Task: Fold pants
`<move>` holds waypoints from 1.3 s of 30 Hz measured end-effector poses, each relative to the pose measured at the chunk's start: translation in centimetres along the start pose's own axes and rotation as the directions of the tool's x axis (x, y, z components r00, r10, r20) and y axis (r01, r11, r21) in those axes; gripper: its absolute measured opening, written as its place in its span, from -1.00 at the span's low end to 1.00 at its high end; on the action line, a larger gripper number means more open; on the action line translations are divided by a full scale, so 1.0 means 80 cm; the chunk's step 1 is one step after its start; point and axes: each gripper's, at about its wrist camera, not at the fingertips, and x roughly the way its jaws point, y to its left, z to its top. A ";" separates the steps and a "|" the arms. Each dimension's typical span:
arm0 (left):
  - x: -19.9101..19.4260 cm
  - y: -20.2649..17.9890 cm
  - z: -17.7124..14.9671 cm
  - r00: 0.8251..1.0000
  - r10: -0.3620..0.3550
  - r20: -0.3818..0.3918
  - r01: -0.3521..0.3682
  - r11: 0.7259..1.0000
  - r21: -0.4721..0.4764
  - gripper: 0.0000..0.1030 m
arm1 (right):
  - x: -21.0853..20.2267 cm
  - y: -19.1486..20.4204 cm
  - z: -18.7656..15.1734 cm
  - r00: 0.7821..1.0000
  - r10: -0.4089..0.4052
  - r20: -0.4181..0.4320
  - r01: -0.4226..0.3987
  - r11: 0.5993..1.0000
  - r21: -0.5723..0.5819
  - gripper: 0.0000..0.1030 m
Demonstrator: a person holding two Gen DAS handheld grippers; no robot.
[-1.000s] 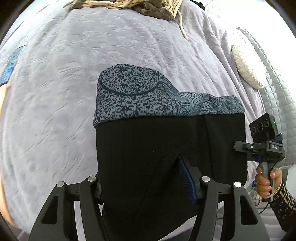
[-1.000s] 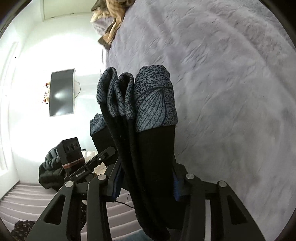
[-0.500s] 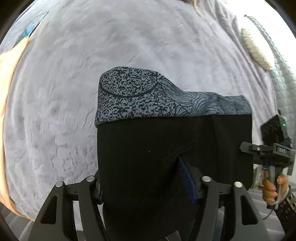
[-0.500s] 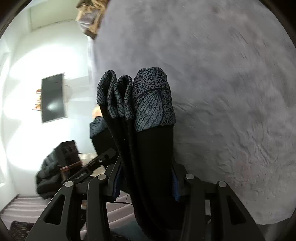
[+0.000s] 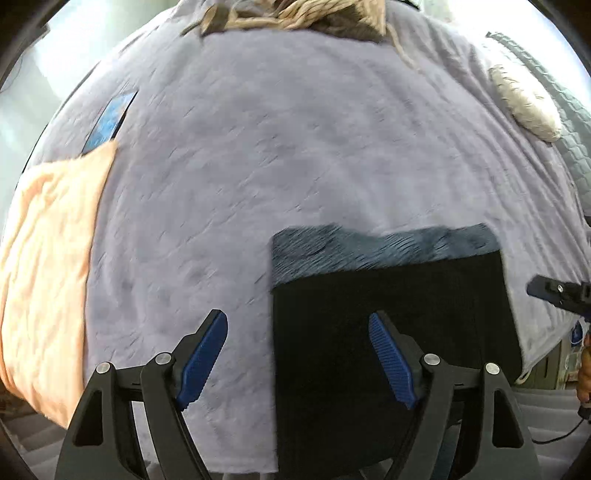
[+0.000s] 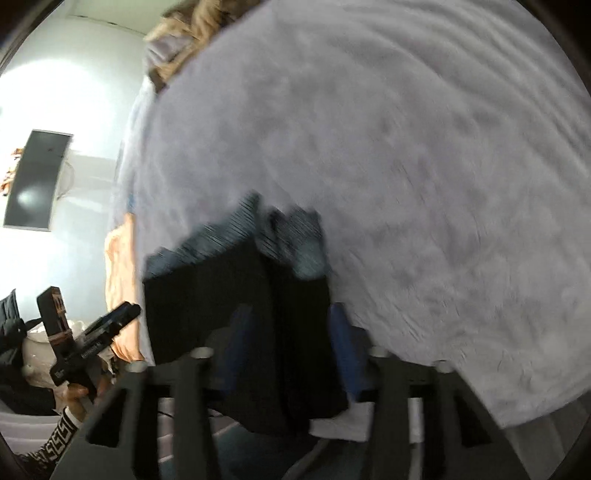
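Observation:
The folded black pants (image 5: 388,317), with a grey speckled patterned band along the far edge, lie on the lilac bedspread (image 5: 277,166) near its front edge. My left gripper (image 5: 299,354) is open and empty, its blue pads apart; the left pad is over bare bedspread and the right pad over the pants. In the blurred right wrist view the pants (image 6: 236,295) lie between the fingers of my right gripper (image 6: 288,350), which stand apart around the cloth. The blur hides whether they still pinch it.
A peach cloth (image 5: 48,258) lies at the bed's left side and shows in the right wrist view (image 6: 118,280). A pile of beige clothes (image 5: 295,18) sits at the far edge. A pale cushion (image 5: 524,99) lies far right. A wall screen (image 6: 37,177) hangs left.
Both grippers held the pants up in the air before. Now the pants lie flat on the bedspread and my left gripper has opened and let go. The right view has blurred with motion.

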 end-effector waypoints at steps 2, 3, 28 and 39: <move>0.007 -0.020 0.011 1.000 0.021 0.013 -0.021 1.000 0.020 0.55 | 0.006 0.022 0.010 1.000 -0.013 0.019 0.014 0.999 -0.050 -0.18; 0.013 -0.026 0.014 0.999 0.037 0.011 -0.037 0.999 0.020 0.55 | 0.015 0.035 0.018 0.999 -0.037 0.015 0.038 0.996 -0.081 -0.18; 0.075 0.041 0.016 0.991 0.116 -0.065 -0.127 0.973 -0.193 0.74 | 0.102 0.036 0.039 0.972 -0.207 -0.109 0.190 0.970 -0.154 -0.77; 0.039 0.017 -0.007 0.987 0.142 -0.076 -0.149 0.984 -0.095 0.74 | 0.072 0.038 0.009 0.968 -0.219 -0.122 0.200 0.968 -0.153 -0.69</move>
